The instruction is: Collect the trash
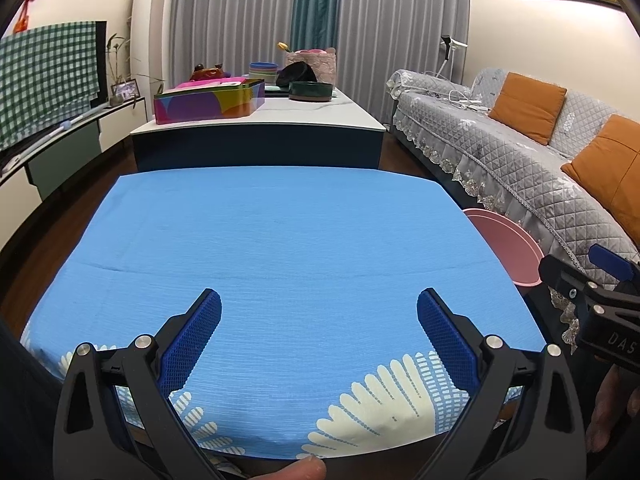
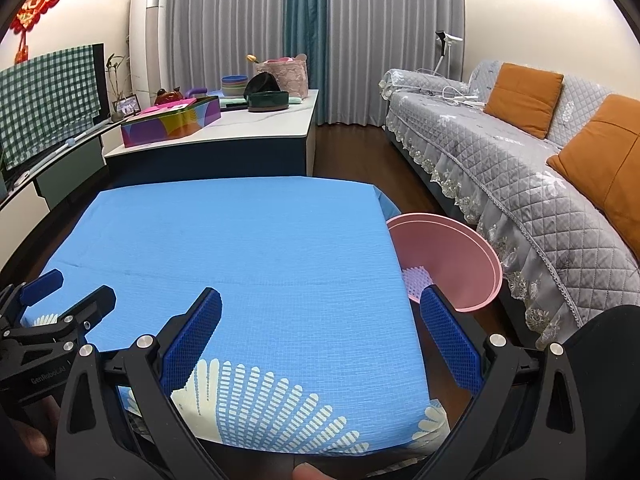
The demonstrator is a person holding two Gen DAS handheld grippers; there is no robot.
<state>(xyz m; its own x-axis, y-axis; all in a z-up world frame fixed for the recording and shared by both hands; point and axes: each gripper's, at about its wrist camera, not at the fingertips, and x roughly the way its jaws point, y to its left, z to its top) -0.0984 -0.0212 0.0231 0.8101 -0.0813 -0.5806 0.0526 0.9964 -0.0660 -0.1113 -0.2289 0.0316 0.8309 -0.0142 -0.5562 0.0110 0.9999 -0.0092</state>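
1. Left gripper hovers over the blue tablecloth, its jaws spread wide, holding nothing.
2. Right gripper, likewise spread and holding nothing.
3. Pink bin, round and smooth, sits just beside the table's right edge, with a lilac nubbed item inside.

We only get a slice of the pink bin from the left wrist, its near side behind the table edge; from the right wrist the bin's floor is mostly out of sight, and we can't make out what the purple ridged thing inside is. The right gripper runs off the frame edge, the left gripper likewise. The far counter clutter is too small to name
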